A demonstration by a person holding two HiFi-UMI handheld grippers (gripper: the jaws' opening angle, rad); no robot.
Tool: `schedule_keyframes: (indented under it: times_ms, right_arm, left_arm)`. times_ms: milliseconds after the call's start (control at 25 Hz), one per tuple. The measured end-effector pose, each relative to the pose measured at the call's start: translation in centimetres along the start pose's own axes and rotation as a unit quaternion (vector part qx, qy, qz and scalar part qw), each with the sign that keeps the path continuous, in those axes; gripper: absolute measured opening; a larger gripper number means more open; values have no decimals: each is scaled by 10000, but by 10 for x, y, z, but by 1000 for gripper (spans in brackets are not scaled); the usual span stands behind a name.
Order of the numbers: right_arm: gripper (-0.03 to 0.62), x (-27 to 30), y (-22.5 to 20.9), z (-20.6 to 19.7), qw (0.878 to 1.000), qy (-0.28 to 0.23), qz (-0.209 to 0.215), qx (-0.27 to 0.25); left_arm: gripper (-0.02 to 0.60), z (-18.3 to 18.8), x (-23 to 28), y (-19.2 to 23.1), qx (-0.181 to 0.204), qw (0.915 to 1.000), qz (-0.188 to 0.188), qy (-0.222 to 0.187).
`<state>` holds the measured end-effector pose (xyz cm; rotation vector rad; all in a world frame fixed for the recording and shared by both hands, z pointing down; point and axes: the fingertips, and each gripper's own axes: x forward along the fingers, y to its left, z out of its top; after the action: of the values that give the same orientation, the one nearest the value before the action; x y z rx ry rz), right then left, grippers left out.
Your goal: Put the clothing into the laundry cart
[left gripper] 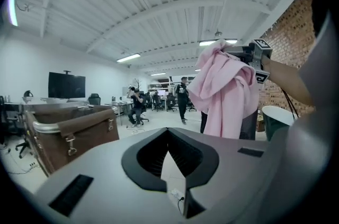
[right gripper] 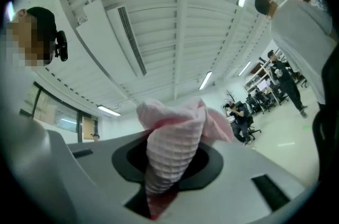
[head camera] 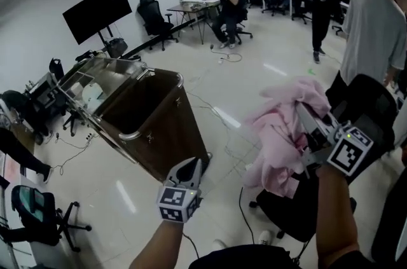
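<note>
The pink clothing (head camera: 276, 134) hangs bunched in the air at the right of the head view, with my right gripper (head camera: 299, 110) shut on its upper part. In the right gripper view a pink waffle-knit fold (right gripper: 172, 159) fills the gap between the jaws. The brown laundry cart (head camera: 146, 115) stands open-topped on the floor to the left of the clothing and some way off. My left gripper (head camera: 193, 165) is low in the middle, near the cart's front corner, shut and holding nothing. The left gripper view shows the cart (left gripper: 74, 130) at left and the hanging clothing (left gripper: 225, 93) at right.
A black office chair (head camera: 299, 207) stands under the clothing. A person in a white top (head camera: 375, 26) is close at the right. Behind the cart is a metal trolley (head camera: 89, 86), a TV on a stand (head camera: 98, 10) and cables on the floor (head camera: 229, 58). Another chair (head camera: 35, 217) is at bottom left.
</note>
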<state>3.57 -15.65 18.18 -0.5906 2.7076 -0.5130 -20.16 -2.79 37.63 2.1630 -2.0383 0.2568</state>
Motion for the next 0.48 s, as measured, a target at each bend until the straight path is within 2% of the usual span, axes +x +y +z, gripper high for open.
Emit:
schedule_keyframes:
  times_ms: [80,240,480]
  right_arm:
    - [117,24,18,-1,9995,8,293,109]
    - [117,71,58,4,9982,55,563,-200]
    - [117,136,111,1,9947,-163,1010,6]
  left_arm:
    - [0,-3,-23,27,-29,9997,256,-19]
    - [0,-1,-67,81,-124,9965,818,-109]
    - [0,23,-117,147,-111,9893,1380,-457]
